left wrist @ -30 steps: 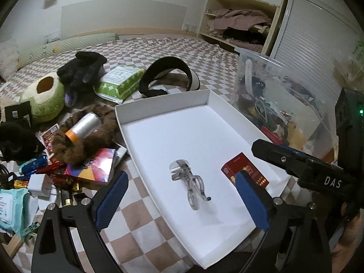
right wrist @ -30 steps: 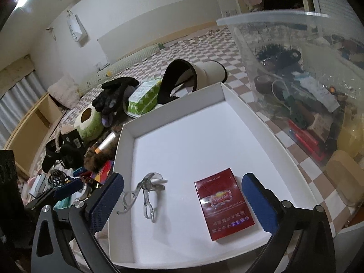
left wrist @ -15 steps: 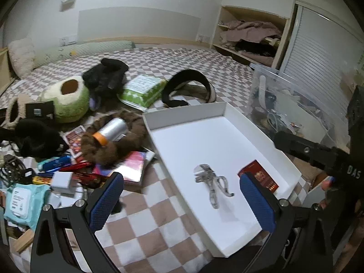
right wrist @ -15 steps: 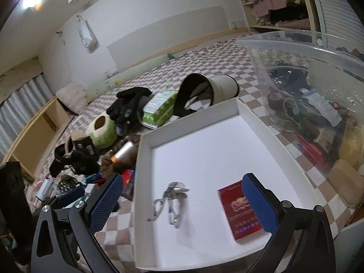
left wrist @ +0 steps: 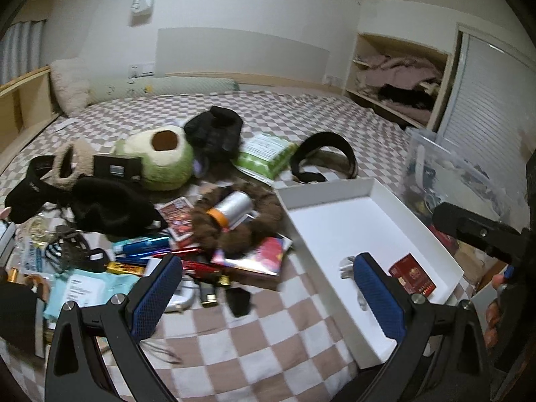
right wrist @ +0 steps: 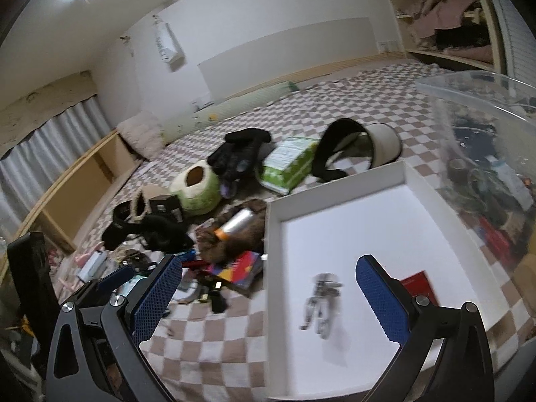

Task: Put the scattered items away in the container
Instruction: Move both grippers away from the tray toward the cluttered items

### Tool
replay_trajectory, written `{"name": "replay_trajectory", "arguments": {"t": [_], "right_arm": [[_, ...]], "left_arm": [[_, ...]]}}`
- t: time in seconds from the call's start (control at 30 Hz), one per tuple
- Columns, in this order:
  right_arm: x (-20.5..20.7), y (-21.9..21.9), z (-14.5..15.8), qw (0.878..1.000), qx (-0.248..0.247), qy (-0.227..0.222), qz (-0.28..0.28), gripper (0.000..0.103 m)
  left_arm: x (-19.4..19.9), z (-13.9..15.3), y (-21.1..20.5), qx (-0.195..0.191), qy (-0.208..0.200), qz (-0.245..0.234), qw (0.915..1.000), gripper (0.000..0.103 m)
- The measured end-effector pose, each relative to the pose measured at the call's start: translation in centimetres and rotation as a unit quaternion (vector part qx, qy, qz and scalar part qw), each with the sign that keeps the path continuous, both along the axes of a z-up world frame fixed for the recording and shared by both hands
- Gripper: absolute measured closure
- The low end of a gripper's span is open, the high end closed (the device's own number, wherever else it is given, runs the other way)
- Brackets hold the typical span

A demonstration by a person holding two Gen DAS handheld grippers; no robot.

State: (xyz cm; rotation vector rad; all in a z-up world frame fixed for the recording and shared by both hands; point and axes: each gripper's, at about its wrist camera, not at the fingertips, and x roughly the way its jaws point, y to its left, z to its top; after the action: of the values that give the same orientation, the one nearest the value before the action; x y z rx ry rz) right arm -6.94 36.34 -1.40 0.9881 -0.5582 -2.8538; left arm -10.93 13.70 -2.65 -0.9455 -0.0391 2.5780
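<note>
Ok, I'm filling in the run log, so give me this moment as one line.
left gripper: open, empty | right gripper: open, empty | white tray: holds metal tool, red pack | pile: on bed

no legible text, labels too blurred

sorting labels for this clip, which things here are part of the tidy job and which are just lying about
Job:
white tray, holding a metal tool and a red pack
still scattered: silver can, green pack, gloves, plush slipper, red book

Lying about:
clear bin, already full
pillow
shelf of clothes
</note>
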Motion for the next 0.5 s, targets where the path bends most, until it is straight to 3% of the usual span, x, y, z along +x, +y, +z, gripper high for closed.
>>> {"name": "replay_trajectory", "arguments": {"t": [0.5], "right_arm": [[-1.1,-7.9,1.7,0.997,0.050,0.016,0.059,0.000]], "left_arm": [[0.2,1.0,-7.2,0.011,0.004,0.056,0.9984,0.001]]}}
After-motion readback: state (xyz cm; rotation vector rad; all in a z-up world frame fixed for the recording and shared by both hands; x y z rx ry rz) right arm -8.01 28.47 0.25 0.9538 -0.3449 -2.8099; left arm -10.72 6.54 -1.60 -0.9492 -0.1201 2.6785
